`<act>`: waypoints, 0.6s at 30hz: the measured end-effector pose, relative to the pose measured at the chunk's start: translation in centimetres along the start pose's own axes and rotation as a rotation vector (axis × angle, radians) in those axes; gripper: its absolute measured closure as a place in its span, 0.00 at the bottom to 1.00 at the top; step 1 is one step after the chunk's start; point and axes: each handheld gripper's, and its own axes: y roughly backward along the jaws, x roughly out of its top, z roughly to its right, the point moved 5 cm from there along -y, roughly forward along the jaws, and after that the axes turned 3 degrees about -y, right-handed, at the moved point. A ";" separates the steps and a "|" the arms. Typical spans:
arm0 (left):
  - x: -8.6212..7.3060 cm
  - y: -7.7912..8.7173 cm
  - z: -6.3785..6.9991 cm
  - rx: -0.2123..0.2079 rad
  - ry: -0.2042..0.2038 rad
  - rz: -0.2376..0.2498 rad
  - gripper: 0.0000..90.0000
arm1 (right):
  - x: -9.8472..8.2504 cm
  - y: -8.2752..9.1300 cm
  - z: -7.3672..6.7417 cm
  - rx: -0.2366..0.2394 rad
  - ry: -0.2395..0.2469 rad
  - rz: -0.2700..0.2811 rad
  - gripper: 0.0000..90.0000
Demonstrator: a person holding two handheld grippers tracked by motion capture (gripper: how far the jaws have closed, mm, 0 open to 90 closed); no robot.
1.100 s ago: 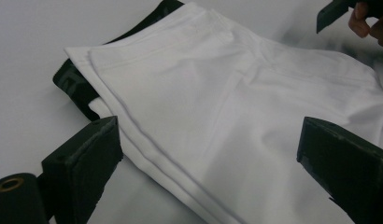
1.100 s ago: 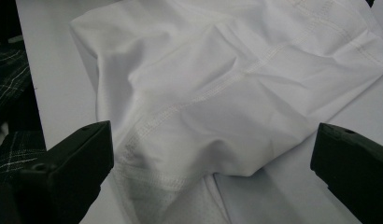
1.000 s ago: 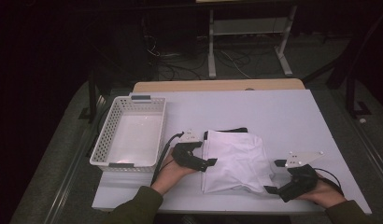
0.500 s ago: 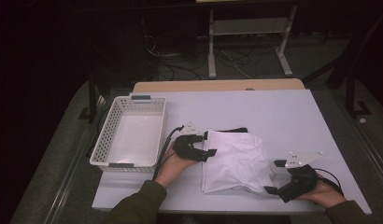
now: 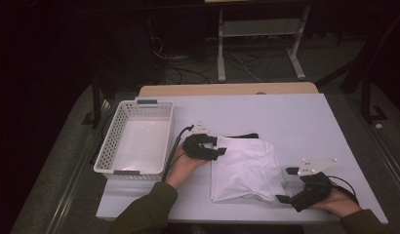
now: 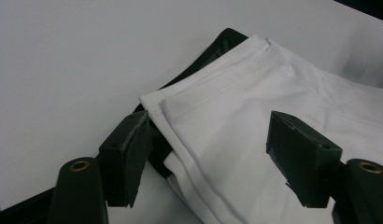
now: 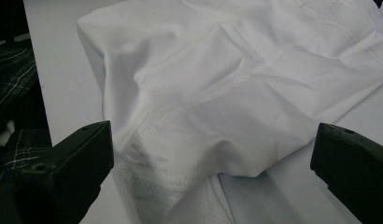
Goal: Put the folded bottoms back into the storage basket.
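At the folded white garment's (image 5: pixel 247 168) far-left corner, the left claw (image 6: pixel 208 154) has slid in, jaws narrowing around the unpinched corner; a grasp looks imminent. Right claw (image 7: pixel 213 172) gapes wide.

Can't make out any writing, labels or numbers anywhere here. The white folded garment (image 5: pixel 247 168) looks plain, and so does the white basket (image 5: pixel 134 146).

White table (image 5: pixel 295 122) carried a white slatted basket (image 5: pixel 134 146) at left, a folded white garment (image 5: pixel 247 168) over black cloth (image 5: pixel 244 136) mid-table
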 end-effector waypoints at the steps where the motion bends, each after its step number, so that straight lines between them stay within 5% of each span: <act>1: 0.1 -0.2 -0.2 0.005 0.003 0.000 0.35 | 0.0 0.0 0.0 0.001 0.000 0.000 0.00; 18: -0.2 -3.0 -2.4 0.003 0.021 -0.055 0.41 | 0.3 -0.2 0.1 0.004 -0.004 0.002 0.00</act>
